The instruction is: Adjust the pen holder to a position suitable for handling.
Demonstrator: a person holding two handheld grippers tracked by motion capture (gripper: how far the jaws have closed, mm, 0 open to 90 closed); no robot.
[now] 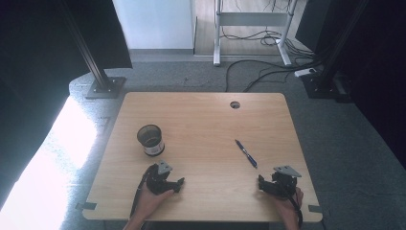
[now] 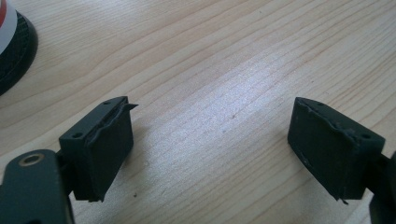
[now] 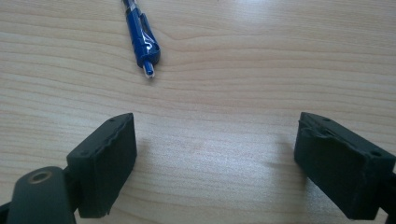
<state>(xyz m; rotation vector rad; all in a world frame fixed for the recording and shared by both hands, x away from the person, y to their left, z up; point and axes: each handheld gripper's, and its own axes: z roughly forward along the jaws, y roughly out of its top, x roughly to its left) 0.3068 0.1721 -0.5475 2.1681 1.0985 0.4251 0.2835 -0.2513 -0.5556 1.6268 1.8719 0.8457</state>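
A blue pen (image 1: 246,153) lies slanted on the wooden table, right of centre; its clicker end (image 3: 142,44) points toward my right gripper. A dark mesh cup (image 1: 151,139) with a white label stands upright left of centre, and its base (image 2: 11,51) fills a top-left corner. My left gripper (image 1: 179,183) rests near the front edge, just in front of the cup, open (image 2: 210,144) with bare wood between its jaws. My right gripper (image 1: 261,182) rests at the front right, just short of the pen, open (image 3: 215,163) and holding nothing.
The table (image 1: 201,124) has a round cable hole (image 1: 234,104) near its far edge. Beyond it stand a white desk frame (image 1: 251,28), loose cables on the floor (image 1: 268,67), and two black stands with base plates (image 1: 106,86).
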